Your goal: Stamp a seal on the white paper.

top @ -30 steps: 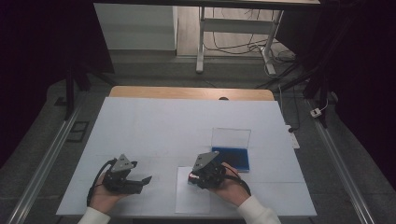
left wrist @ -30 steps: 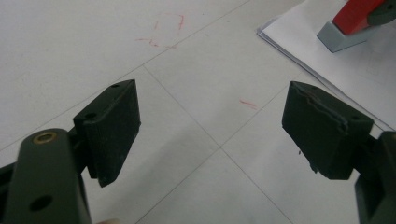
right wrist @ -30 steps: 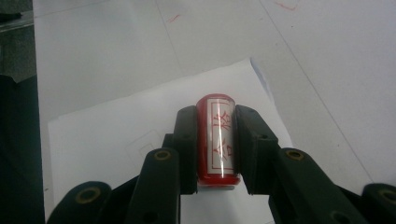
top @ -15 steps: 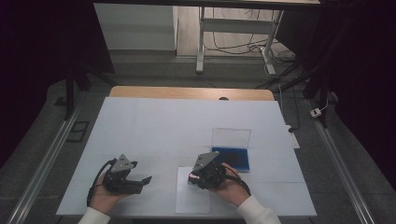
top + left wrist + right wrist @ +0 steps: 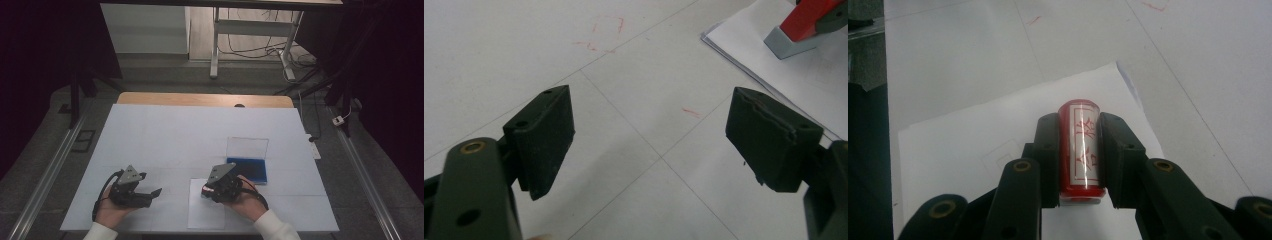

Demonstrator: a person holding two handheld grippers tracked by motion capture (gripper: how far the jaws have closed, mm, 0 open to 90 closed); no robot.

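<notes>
Your left tongs rest low on the white bench at its near left part, released, the two black pads standing wide apart with nothing but bare bench surface between them. Just to their right lies the white sheet of paper, well within reach. Your right tongs hang over that sheet, clenched on the red cylindrical stamp with a white label of red characters; the stamp sits lengthwise between the pads, pressed from both sides, and its grey base points down at the paper. Beyond your right tongs and a little to their right lies the blue ink pad in its open clear plastic case, near but apart from them.
</notes>
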